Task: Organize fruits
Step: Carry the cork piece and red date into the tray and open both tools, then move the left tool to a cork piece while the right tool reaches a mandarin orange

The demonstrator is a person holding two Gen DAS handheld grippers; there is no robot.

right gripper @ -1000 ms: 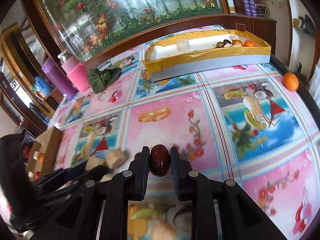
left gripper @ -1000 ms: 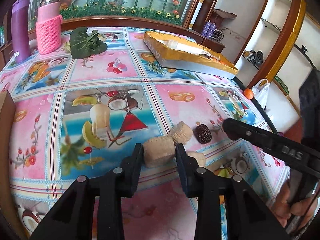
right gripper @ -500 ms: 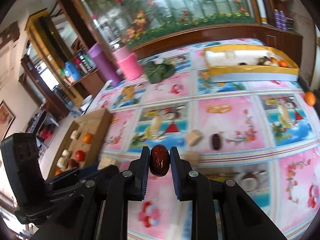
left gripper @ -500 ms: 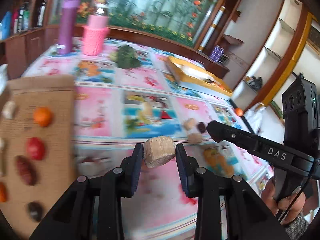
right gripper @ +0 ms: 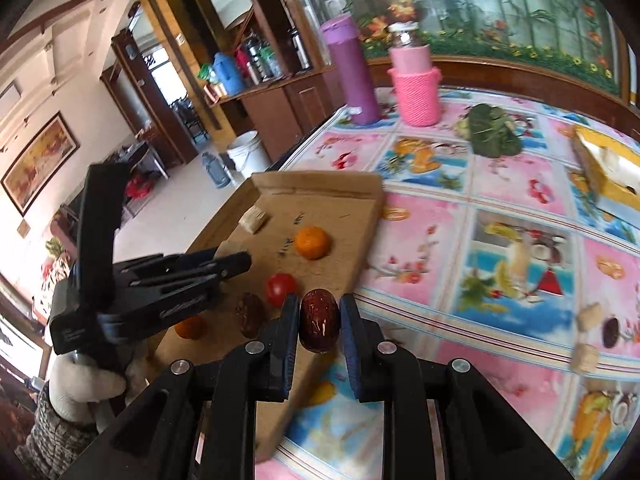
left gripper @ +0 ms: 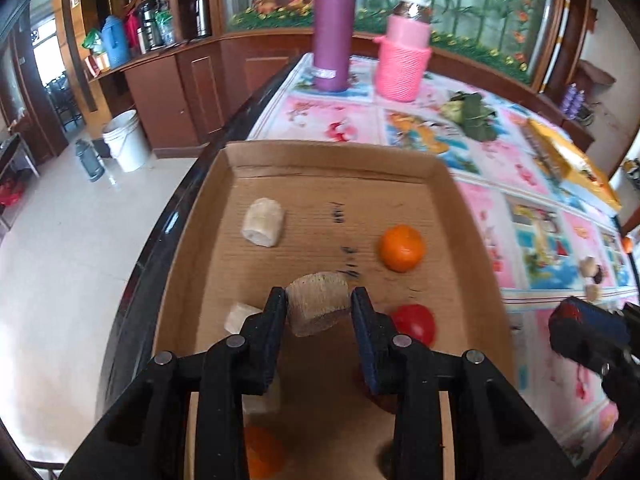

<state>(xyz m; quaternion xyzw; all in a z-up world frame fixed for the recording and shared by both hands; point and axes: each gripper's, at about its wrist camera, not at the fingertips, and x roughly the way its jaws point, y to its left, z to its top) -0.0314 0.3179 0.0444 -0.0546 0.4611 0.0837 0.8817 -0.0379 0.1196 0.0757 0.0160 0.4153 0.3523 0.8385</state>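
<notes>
My left gripper (left gripper: 319, 305) is shut on a tan cut chunk (left gripper: 318, 308) and holds it above the cardboard tray (left gripper: 328, 160). In the tray lie a pale chunk (left gripper: 264, 227), an orange (left gripper: 401, 248) and a red tomato (left gripper: 414, 322). My right gripper (right gripper: 319, 316) is shut on a dark red date (right gripper: 319, 320) over the tray's right edge (right gripper: 366, 236). The left gripper also shows in the right wrist view (right gripper: 240, 261), over the tray. Two tan chunks (right gripper: 586, 340) and a dark date (right gripper: 611, 332) lie on the tablecloth at right.
A purple flask (left gripper: 334, 28) and a pink knitted jar (left gripper: 404, 64) stand at the table's far end. A green leafy bundle (right gripper: 492, 130) and a yellow box (right gripper: 604, 168) lie beyond. The tray sits at the table's left edge, with floor and a white bucket (left gripper: 126, 140) below.
Both grippers swung left from the middle of the table to the cardboard tray, each still holding its piece. The left one now hangs over the tray's inside.
</notes>
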